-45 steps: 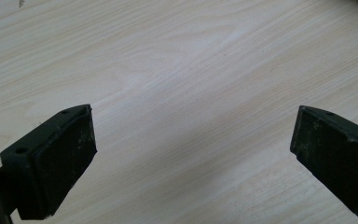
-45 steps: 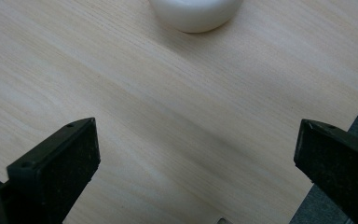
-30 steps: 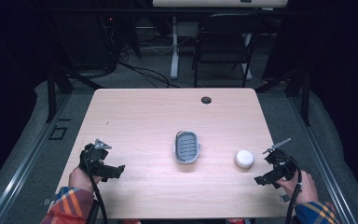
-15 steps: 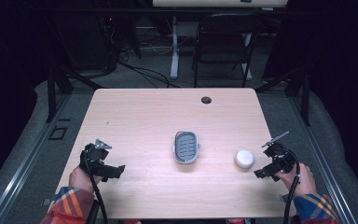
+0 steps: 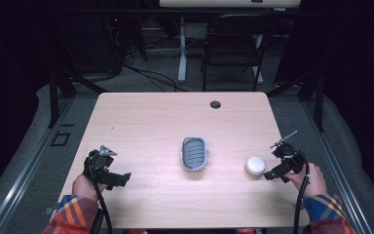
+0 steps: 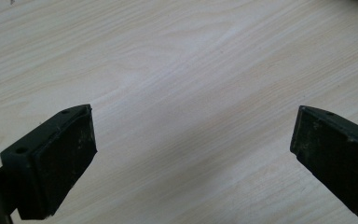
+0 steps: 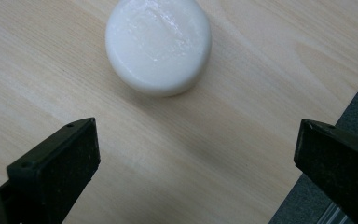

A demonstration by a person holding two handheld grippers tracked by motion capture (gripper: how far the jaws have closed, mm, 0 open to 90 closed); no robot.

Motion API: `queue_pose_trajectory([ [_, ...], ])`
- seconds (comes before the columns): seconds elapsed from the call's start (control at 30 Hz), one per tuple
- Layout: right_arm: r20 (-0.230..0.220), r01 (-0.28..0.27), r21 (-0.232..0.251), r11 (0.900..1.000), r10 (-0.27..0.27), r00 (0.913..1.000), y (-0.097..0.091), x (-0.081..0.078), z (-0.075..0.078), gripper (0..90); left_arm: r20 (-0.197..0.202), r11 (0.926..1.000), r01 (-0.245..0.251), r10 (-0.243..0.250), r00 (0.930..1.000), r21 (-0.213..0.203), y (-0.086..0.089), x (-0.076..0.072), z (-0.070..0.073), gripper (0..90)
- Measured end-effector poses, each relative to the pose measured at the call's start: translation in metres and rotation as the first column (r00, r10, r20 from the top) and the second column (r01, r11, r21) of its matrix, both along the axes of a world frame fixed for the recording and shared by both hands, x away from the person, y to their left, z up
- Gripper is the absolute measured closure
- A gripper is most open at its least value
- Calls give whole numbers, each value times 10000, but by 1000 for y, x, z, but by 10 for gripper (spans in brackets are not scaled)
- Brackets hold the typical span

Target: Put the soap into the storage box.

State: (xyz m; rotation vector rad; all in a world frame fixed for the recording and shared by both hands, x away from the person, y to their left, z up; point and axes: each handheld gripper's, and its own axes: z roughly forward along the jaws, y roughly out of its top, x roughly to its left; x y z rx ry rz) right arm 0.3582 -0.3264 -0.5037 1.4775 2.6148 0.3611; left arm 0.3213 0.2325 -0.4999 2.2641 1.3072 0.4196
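From up high I see the counter [image 5: 165,122] lit evenly from overhead while the room around it sinks into near-black — soft and a little grainy. My gripper views are brighter; the white soap bar [image 7: 158,44] shows small glints and a faint shadow, with the near jaws slightly blurred.

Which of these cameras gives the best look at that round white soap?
The right gripper view: the round white soap sits close ahead of the open jaws, its glossy top plain. The high view shows it small, beside the right gripper.
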Motion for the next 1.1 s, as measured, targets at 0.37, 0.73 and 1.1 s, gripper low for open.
queue_pose_trajectory([
  [0.37, -240, -251, -283, 9993, 245, 9994, 9, 15, -1, 0, -155, 10000, 85, -85, 9998, -21, 0, 1, 0, 0],
  [0.73, -375, -417, -156, 9990, 411, 9985, 22, 27, -3, 0, -105, 10000, 93, -94, 9999, -27, 0, 1, -1, 0],
  [1.1, -764, -688, -138, 9975, 676, 9948, 39, 42, -7, 0, -141, 9999, 146, -147, 9998, -72, 0, 1, -1, 0],
])
